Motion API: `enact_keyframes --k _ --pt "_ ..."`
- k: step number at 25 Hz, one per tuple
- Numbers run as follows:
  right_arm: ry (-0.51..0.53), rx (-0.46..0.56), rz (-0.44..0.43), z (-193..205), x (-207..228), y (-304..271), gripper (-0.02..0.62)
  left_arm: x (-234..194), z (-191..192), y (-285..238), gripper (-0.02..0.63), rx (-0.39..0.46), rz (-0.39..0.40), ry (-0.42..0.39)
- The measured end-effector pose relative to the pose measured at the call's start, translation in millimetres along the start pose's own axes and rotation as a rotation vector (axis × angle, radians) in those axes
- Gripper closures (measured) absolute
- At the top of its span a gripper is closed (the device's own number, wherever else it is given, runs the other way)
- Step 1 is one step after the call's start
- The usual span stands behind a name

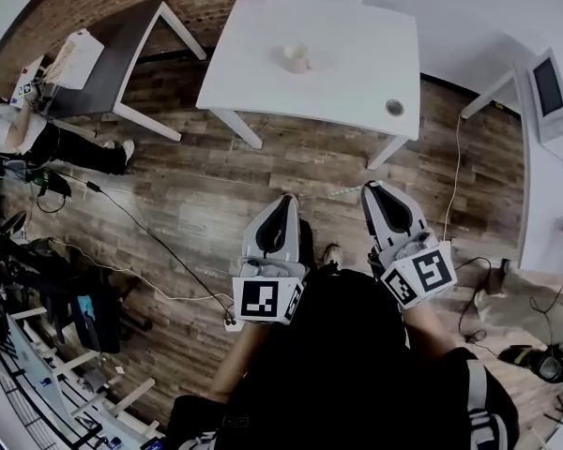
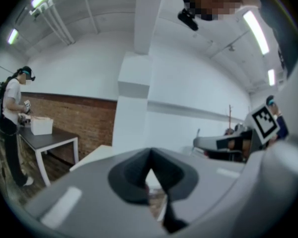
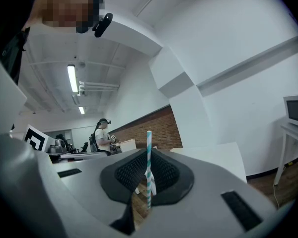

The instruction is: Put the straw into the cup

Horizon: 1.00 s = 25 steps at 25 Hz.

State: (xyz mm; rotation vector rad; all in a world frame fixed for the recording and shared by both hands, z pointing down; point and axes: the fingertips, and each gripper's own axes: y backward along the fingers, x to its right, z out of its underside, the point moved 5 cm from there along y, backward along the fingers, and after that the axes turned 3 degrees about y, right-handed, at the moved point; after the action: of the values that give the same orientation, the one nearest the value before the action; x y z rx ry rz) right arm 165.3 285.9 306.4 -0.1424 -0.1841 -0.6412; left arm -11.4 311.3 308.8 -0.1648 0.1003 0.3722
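Carrying looks to be the step in hand: the right gripper (image 3: 148, 158) has its jaws closed on the straw (image 3: 149, 168), a white one with teal stripes. It stands upright between them, with its upper end above the jaws and its lower end hanging below. The cup (image 1: 297, 59) sits on the white tabletop (image 1: 357, 36), too small in the head view to see inside. Both grippers hang well short of the cup, low by the person's body over the wood floor (image 1: 216, 186). The left gripper (image 1: 286, 200) has its jaws brought together with nothing between them, and it is no nearer the cup than the right one. I judge the task barely begun. The next move calls for stepping up to the tabletop and bringing the straw over the cup's mouth. The straw should be kept upright so the lower end goes in first, then lowered, and only then should the jaws part. The left gripper may have to steady the cup, which looks light enough to tip.
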Motion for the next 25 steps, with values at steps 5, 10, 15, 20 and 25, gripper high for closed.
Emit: enact_keyframes --k 5,10,15,20,25 --pt "0.004 -0.004 0.018 0 11 -22 0.571 -12 2 -28 0.603 0.005 0.027 0.013" --pt "0.011 -0.015 0.024 -1 22 -51 0.571 -33 0 -56 0.603 0.0 0.046 0.02" --pt "0.011 -0.035 0.043 -4 30 -84 0.571 -57 -7 -87 0.602 -0.006 0.068 0.03" --pt "0.018 -0.045 0.062 -8 38 -119 0.571 -83 -15 -116 0.602 -0.007 0.092 0.036" --pt "0.014 -0.043 0.102 -17 43 -154 0.571 -114 -26 -144 0.603 -0.002 0.129 0.043"
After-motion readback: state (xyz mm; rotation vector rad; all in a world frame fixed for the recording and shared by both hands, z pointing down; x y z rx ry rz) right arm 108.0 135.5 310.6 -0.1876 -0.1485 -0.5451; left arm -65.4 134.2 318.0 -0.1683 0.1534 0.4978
